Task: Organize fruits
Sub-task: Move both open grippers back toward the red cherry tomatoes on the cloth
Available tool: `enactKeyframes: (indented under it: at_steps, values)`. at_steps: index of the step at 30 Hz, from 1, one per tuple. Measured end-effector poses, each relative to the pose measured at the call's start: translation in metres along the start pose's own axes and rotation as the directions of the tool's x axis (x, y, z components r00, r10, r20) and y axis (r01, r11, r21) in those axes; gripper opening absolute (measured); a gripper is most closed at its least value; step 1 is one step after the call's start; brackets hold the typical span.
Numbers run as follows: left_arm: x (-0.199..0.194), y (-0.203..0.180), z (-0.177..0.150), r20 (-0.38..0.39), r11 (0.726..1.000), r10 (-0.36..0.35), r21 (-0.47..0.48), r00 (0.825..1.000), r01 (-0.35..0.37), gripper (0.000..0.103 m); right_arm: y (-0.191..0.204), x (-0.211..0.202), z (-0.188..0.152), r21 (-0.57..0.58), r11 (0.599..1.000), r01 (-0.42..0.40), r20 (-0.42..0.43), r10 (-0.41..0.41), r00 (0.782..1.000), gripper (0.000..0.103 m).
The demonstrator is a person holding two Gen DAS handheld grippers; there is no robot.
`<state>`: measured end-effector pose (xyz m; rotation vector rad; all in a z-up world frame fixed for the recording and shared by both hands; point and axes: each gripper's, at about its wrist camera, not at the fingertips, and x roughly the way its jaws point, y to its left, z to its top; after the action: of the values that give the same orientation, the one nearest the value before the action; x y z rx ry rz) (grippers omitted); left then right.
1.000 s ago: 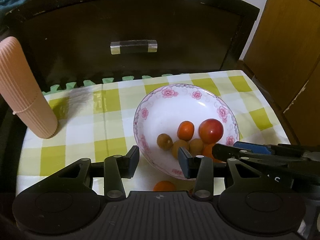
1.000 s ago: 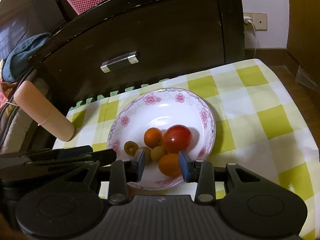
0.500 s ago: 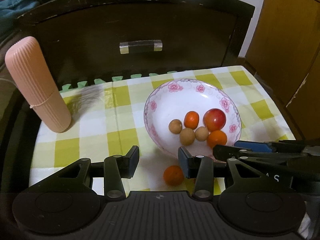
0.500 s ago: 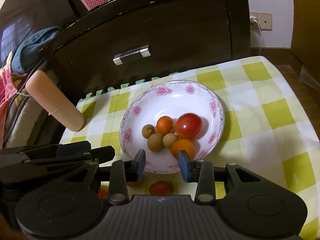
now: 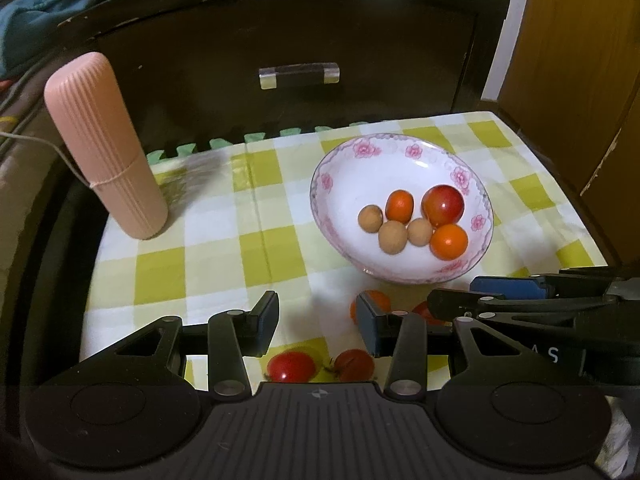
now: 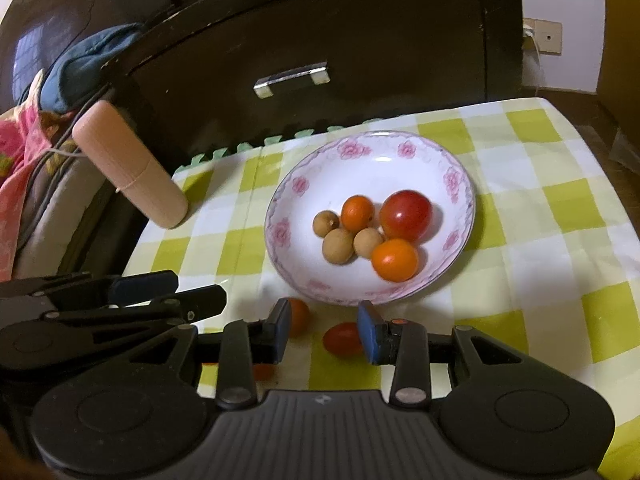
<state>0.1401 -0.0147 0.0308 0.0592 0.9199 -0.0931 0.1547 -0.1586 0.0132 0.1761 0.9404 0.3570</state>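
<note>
Floral bowl point(image 6: 460, 200) on the checked surface point(image 6: 540, 184) holds six fruits: three brown, two orange, one red. Four more lie outside, near both tools: left tool point(image 5: 316, 326) and right tool point(image 6: 324, 330), each partly open, empty.

The only readable mark is a pale capital "S" printed on the black body of the right gripper point(image 5: 536, 300), seen low at the right edge of the left wrist view; it looks like the last letter of a longer word, and the rest of it cannot be made out. A small moulded emblem, a cross or star shape, sits at the middle of the ribbed housing in each wrist view, but it carries no letters. The bowl point(image 5: 400, 148) bears only pink flower decoration on its rim, with no writing. The pink ribbed case point(image 5: 106, 148) shows no label or print.
</note>
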Motion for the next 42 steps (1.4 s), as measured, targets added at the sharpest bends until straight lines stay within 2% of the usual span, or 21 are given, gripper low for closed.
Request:
enactKeyframes:
  at_steps: [12,18,23,27,38,41,42]
  values:
    - [0.003,0.016,-0.019,-0.08,1.0,-0.014,-0.012,0.997,0.013,0.051,0.016,0.006,-0.018,-0.045,0.999,-0.012,-0.055,0.01,0.998,0.035]
    - [0.012,0.024,-0.022,-0.11,0.999,-0.034,-0.045,0.993,0.029,0.06,0.019,0.014,-0.02,-0.05,0.998,-0.025,-0.091,0.021,0.996,0.035]
    - [0.026,0.026,-0.026,-0.152,0.999,-0.021,-0.039,0.988,0.015,0.06,0.016,0.018,-0.022,-0.048,0.999,-0.023,-0.11,0.018,0.994,0.041]
    - [0.036,0.028,-0.026,-0.173,0.999,-0.014,-0.038,0.985,0.008,0.06,0.017,0.02,-0.023,-0.056,0.998,-0.027,-0.116,0.021,0.993,0.041]
    - [0.055,0.025,-0.026,-0.199,1.0,-0.013,-0.025,0.98,0.009,0.055,0.011,0.022,-0.023,-0.042,0.999,-0.021,-0.123,0.015,0.992,0.041]
    - [0.058,0.025,-0.025,-0.202,1.0,-0.012,-0.029,0.979,0.006,0.052,0.009,0.023,-0.023,-0.037,0.999,-0.017,-0.125,0.013,0.992,0.041]
    - [0.057,0.025,-0.025,-0.201,1.0,-0.014,-0.026,0.98,0.009,0.047,0.009,0.023,-0.024,-0.037,0.999,-0.017,-0.125,0.012,0.992,0.041]
